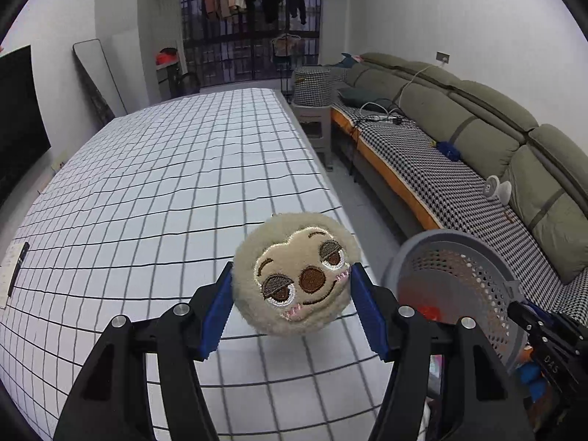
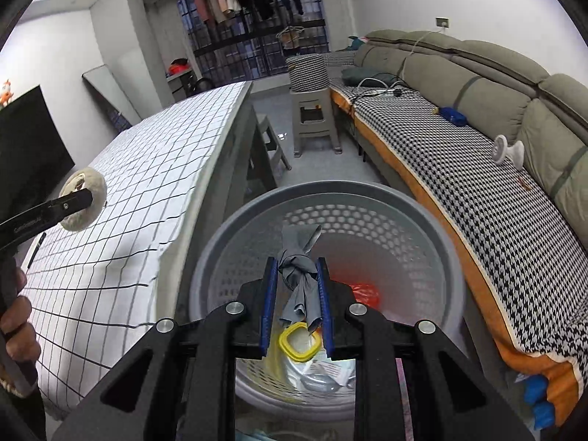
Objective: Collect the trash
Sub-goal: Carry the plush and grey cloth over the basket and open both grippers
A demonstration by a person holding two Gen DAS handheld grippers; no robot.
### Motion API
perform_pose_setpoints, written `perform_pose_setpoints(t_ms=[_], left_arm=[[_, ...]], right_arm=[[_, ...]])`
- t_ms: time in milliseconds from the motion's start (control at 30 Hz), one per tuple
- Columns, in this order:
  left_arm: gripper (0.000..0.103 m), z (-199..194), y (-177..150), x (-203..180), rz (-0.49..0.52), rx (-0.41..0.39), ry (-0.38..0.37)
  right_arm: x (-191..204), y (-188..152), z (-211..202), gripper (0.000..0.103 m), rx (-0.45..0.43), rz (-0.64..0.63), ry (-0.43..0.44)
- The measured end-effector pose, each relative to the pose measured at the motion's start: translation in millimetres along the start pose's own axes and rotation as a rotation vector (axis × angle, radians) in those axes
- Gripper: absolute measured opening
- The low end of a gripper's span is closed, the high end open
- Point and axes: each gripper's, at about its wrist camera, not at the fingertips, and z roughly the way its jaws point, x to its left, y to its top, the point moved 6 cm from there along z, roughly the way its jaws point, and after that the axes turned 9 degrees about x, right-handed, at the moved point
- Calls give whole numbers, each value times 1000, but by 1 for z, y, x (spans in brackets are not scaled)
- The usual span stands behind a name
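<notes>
My left gripper (image 1: 292, 286) is shut on a round beige plush toy (image 1: 294, 275) with an embroidered face, held above the checked tablecloth (image 1: 165, 191). The right wrist view shows the same plush toy (image 2: 86, 202) at the far left in the left gripper (image 2: 70, 202), with a hand on its handle. My right gripper (image 2: 296, 290) is shut on a knotted grey cloth (image 2: 299, 275), which hangs over the mouth of a grey perforated basket (image 2: 330, 198). Inside the basket lie a red wrapper (image 2: 364, 292), a yellow-rimmed lid (image 2: 297, 343) and clear plastic. The basket (image 1: 459, 279) sits right of the plush toy in the left view.
A long table under the checked cloth (image 2: 147, 169) fills the left. A sofa (image 1: 477, 128) with a houndstooth cover runs along the right wall, with cables, a blue item and a small white fan (image 2: 509, 150) on it. A grey stool (image 2: 316, 121) stands between table and sofa.
</notes>
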Motion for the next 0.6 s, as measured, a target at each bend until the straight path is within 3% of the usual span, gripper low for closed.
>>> perform_pose_setpoints(t_ms=[333, 600], left_arm=[[60, 8, -17, -102, 96, 30, -107], [60, 23, -32, -146, 158, 83, -140]], right_arm=[[-53, -15, -12, 20, -14, 56, 2], [-78, -19, -9, 20, -1, 101, -1]])
